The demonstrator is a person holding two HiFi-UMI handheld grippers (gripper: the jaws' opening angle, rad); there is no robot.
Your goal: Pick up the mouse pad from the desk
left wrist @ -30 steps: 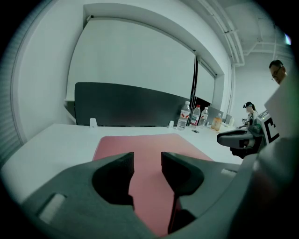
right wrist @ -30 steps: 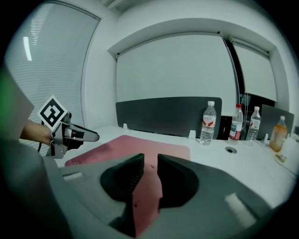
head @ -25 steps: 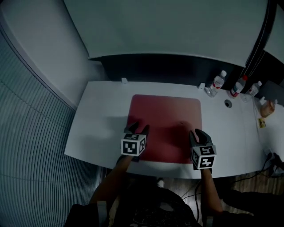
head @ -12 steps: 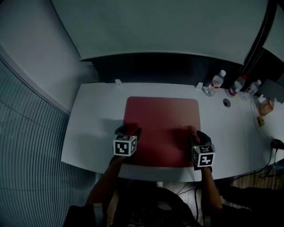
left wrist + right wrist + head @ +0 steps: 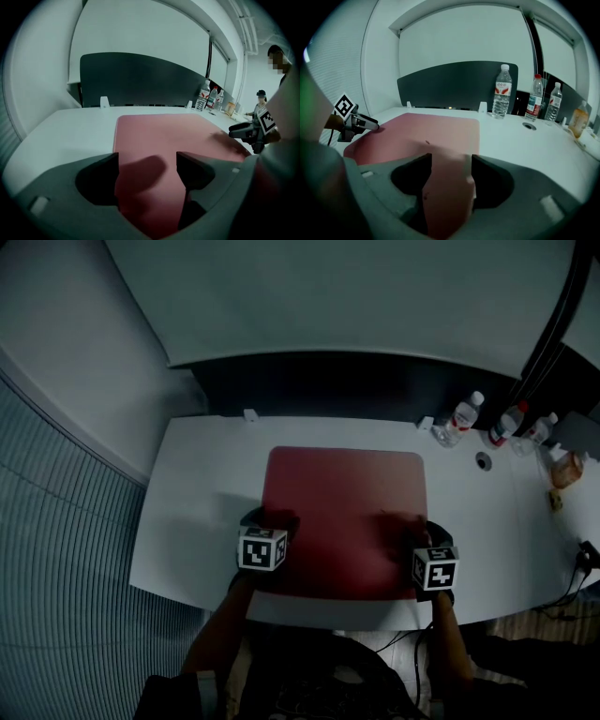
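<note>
- Your left gripper (image 5: 267, 518) has just been opening its jaws and they now stand wide apart; the mouse pad (image 5: 347, 512) shows beneath the gap, but nothing is clamped
- Your right gripper (image 5: 424, 529) has also just been opening and is spread nearly as far; pad surface shows between its jaws too, and they grip nothing
- The pad lies flat on the desk (image 5: 197, 493), directly under and ahead of both tools; its left edge runs just by the left gripper's left jaw, and its right edge just by the right gripper's right jaw
- Both tools point steeply down over the part of the pad nearest you, so I judge this to be the final approach before the grip
- A thin, flat sheet probably gives the jaws little to bite on, so aim for an edge or corner rather than the middle
- Bring both tools down evenly and close them together, or the pad may skate away from one side
- Confirm that material sits between the jaws in each gripper view before you lift
- The bottles (image 5: 461, 416) stand well beyond the right gripper, clear of the work
</note>
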